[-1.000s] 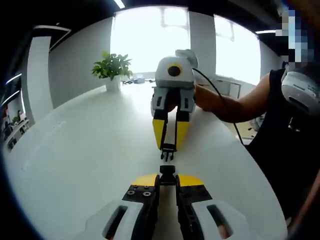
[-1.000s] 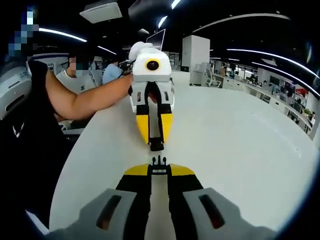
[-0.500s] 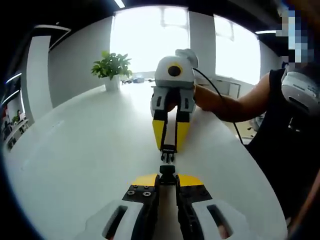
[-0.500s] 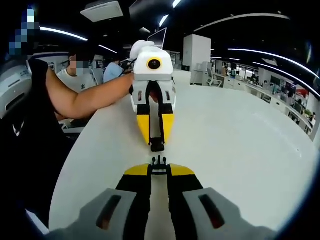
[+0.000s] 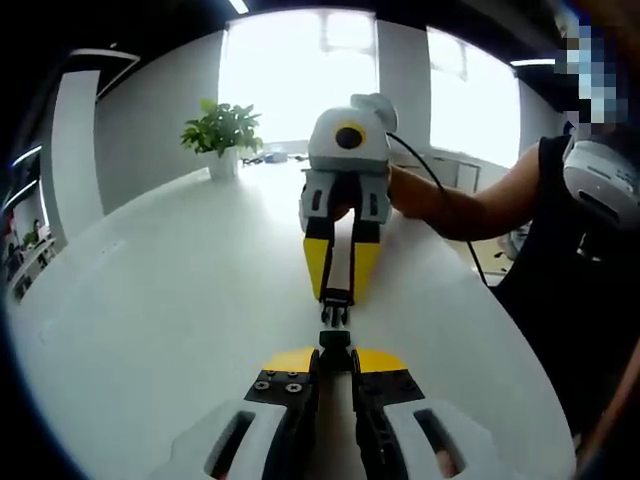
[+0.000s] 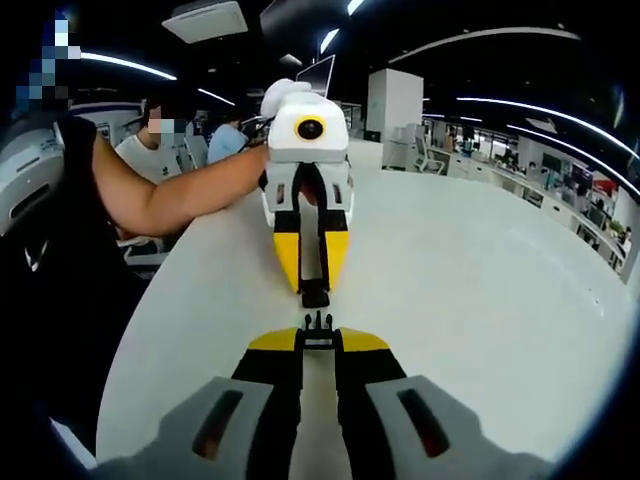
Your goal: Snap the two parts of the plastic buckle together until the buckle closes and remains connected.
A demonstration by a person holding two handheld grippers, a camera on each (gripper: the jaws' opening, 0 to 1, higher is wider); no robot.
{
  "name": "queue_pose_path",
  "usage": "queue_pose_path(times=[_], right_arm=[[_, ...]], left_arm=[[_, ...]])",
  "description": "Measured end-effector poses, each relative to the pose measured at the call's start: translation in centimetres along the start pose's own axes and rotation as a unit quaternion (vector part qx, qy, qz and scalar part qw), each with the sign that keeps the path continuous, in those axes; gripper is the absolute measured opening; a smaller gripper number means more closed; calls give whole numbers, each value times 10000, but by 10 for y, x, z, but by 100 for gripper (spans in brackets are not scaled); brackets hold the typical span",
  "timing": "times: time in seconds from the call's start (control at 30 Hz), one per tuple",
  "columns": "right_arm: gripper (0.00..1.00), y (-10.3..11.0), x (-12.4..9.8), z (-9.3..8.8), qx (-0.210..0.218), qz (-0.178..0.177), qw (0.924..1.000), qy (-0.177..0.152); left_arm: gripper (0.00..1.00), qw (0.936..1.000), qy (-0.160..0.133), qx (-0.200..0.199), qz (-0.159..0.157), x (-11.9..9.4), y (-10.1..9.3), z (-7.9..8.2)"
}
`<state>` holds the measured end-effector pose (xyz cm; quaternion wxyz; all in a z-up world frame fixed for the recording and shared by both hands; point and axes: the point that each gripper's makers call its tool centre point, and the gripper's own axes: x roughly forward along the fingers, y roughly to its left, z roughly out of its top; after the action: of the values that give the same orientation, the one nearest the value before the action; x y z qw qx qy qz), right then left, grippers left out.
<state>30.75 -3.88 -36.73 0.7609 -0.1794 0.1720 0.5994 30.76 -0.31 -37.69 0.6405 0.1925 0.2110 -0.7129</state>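
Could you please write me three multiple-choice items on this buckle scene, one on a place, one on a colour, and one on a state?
1. Where does the potted plant stand?
A. On the far end of the white table
B. On the floor under the table
C. Between the two buckle parts

2. What colour are the tips of the right hand-held gripper?
A. Red
B. Yellow
C. Green

3. How do the pronged buckle part and the socket buckle part stand?
A. Snapped together
B. Lying loose on the table
C. Facing each other, not yet joined

Answers: 1 A, the left gripper view shows it on the tabletop far behind the grippers. 2 B, its tips are yellow. 3 C, the right hand-held gripper holds the prongs and the left hand-held gripper the socket, with a small gap between them.
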Motion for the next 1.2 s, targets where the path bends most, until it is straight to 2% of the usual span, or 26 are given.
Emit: queue_pose_path(times=[1.2], right_arm=[[11,3,3,-2,55,63,10000,23]], left_arm=[[11,9999,-85,-32,-80,3,-2,2]])
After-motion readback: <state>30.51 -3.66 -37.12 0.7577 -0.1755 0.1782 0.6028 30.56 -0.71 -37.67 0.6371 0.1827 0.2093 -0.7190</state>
